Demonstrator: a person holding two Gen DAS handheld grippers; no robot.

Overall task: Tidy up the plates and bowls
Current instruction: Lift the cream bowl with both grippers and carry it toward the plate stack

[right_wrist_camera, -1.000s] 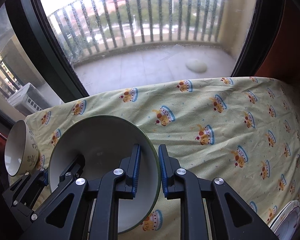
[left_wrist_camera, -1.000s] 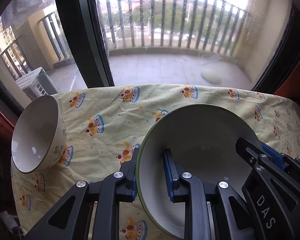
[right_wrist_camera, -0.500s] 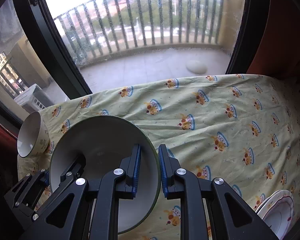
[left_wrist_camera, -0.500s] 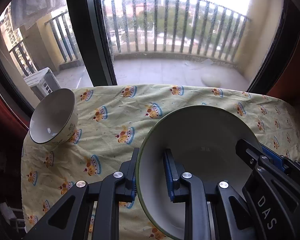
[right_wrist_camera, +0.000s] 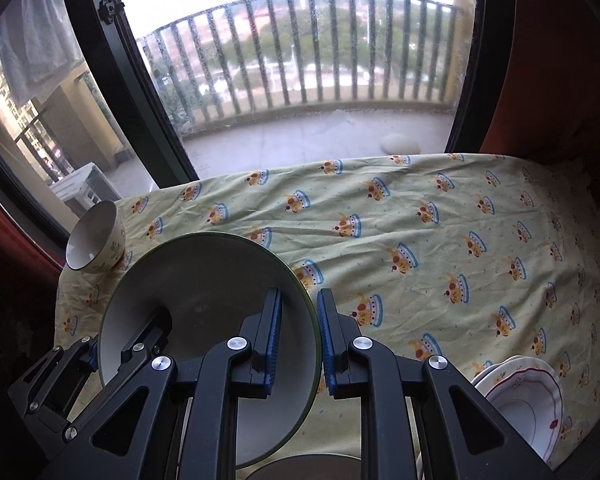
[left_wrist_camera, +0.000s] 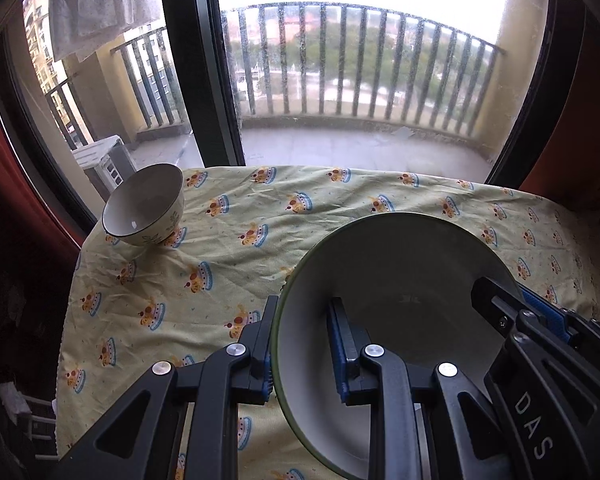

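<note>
A: We have the left hand-held gripper (left_wrist_camera: 300, 344) closed on the left rim of the wide, shallow, green-edged grey ceramic bowl (left_wrist_camera: 396, 280), and the right hand-held gripper (right_wrist_camera: 298, 336) clamped on its opposite rim. Both pairs of blue pads pinch the bowl wall, so we carry this 1 bowl between 2 grippers, lifted clear of the yellow crown-print cloth (right_wrist_camera: 420, 240) on the tabletop.

B: So it is in the air, not yet set anywhere. What do we see farther out?

A: Just below it, another round grey dish rim (right_wrist_camera: 308, 466) peeks in at the bottom edge. To the right sits a stack of white scalloped plates with a red line (right_wrist_camera: 532, 400). Far left, a small cream bowl with a leaf pattern (left_wrist_camera: 144, 210) stands alone near the cloth's corner.

B: Then we judge the sorting partly done: plates gathered, this bowl still to place, the small one untouched.
</note>
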